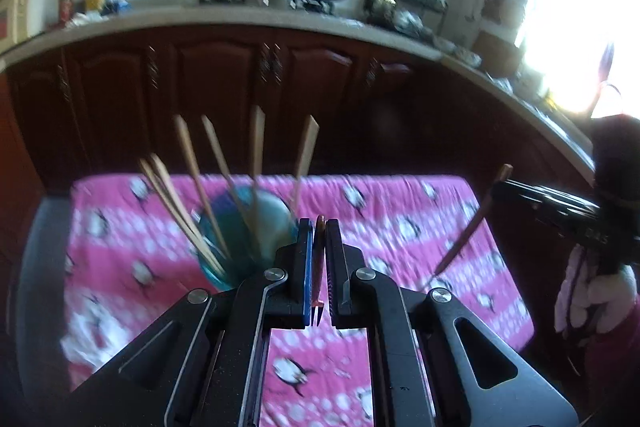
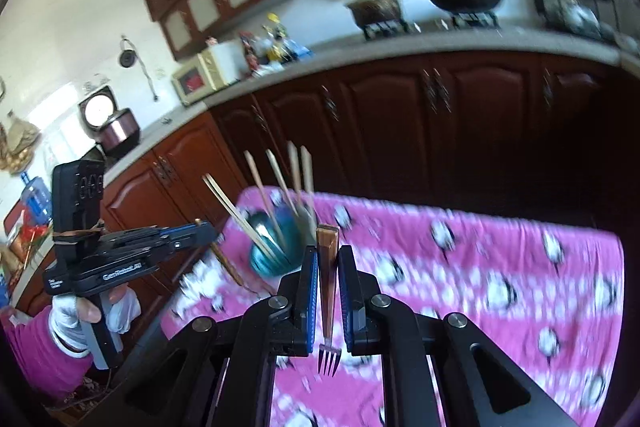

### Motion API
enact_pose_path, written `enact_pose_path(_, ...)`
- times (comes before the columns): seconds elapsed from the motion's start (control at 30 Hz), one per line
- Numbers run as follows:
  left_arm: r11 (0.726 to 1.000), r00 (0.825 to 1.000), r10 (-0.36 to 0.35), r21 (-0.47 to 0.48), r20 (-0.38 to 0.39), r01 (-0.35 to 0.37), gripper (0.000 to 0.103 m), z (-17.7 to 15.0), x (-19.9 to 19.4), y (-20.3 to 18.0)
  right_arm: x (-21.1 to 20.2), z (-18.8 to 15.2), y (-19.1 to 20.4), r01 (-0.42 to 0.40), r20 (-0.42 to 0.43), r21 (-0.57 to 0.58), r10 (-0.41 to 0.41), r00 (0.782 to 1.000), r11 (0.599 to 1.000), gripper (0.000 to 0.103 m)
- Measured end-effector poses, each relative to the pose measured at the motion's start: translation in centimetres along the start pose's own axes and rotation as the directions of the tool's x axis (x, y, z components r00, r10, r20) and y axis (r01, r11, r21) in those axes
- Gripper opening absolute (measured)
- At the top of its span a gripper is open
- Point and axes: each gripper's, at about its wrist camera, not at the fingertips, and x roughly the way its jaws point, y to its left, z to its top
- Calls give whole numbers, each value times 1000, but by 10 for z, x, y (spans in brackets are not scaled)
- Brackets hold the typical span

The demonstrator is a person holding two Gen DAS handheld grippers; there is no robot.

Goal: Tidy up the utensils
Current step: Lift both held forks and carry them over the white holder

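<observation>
My left gripper (image 1: 319, 223) is shut on a thin brown-handled fork (image 1: 319, 267), whose tines point back toward the camera. Just left of it, a blue cup (image 1: 224, 247) stands on the pink cloth and holds several wooden chopsticks (image 1: 192, 167). My right gripper (image 2: 328, 251) is shut on another brown-handled fork (image 2: 327, 279), tines (image 2: 328, 361) toward the camera. It hovers just right of the cup (image 2: 272, 255). Each view shows the other gripper: the right one (image 1: 500, 187) with its fork (image 1: 468, 227), the left one (image 2: 208, 227) with its fork (image 2: 230, 265).
A pink penguin-print cloth (image 1: 400, 219) covers the table (image 2: 480, 287). Dark wooden cabinets (image 1: 224, 87) and a pale counter (image 1: 240, 17) with a pot, a wok and a dish rack lie beyond. A white-gloved hand (image 2: 72, 311) with a pink sleeve holds the left gripper.
</observation>
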Motion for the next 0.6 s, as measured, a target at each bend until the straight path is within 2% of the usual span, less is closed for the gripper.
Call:
enact_pose_path(0.13, 998, 997, 59, -19, 45, -58, 5, 22, -2, 16, 8, 40, 28, -29, 49, -62, 32, 998, 998, 9)
enact_pose_path(0.3, 995, 994, 99, -35, 46, -98, 5, 29, 14, 29, 30, 73, 55, -37, 76, -104, 45, 996, 994, 9)
enact_pose_path(0.5, 992, 993, 117, -43, 3, -116, 5, 15, 32, 41, 64, 87, 70, -11, 79, -127, 21, 997, 992, 9)
enact_pose_path(0.6, 992, 993, 115, -50, -21, -116, 5, 10, 37, 45, 83, 87, 70, -29, 58, -110, 35, 998, 994, 9)
